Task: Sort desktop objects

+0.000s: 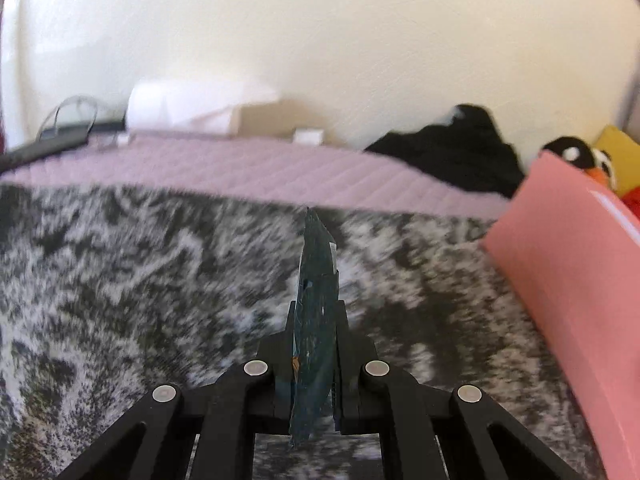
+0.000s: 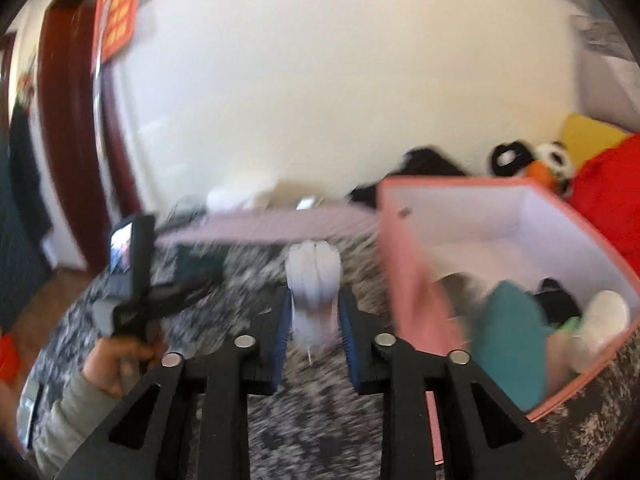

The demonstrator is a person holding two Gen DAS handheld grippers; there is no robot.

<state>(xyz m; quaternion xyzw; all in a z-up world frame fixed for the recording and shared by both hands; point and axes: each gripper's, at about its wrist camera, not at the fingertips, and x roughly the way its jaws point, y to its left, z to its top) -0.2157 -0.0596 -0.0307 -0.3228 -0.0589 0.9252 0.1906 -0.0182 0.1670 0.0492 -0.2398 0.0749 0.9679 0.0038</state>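
Left gripper (image 1: 316, 312) pinches a thin dark packet (image 1: 316, 300) edge-on; right gripper (image 2: 314, 316) clamps a white object (image 2: 314, 280) beside the pink box (image 2: 416, 292) over grey patterned fabric (image 1: 140, 280)

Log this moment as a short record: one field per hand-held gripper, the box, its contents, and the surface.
left hand-held gripper: shut on a thin dark blue-green packet, held edge-on
right hand-held gripper: shut on a white object, blurred
pink box: open, to the right of both grippers
box contents: teal item, white item, something black
surface: grey-and-white mottled blanket
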